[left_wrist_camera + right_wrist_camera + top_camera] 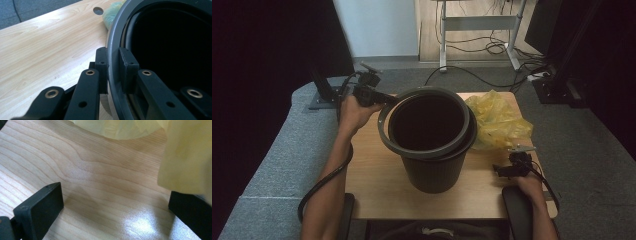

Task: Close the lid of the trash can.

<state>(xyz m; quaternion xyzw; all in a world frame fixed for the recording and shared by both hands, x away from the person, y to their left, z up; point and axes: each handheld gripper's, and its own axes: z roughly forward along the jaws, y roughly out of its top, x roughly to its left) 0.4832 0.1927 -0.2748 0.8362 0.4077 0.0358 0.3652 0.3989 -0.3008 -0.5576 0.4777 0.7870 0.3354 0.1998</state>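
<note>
Looking down from the high view, the left gripper [379, 96] is holding a grey ring [424, 123] tilted over the dark bin [434, 170] on the table [372, 180]. In the left gripper view, its jaws are clamping that ring's rim. In the right gripper view, the right gripper [112, 207] is waiting wide apart beside the yellow bag [185, 157]; bagging the bin likely comes next.

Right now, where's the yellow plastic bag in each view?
High view: yellow plastic bag sits right of centre, behind and beside the bin.
Left gripper view: a pale sliver at top centre, beside the bin's ring.
Right gripper view: along the top and right edge.
Shared landmark: the wooden tabletop.
</note>
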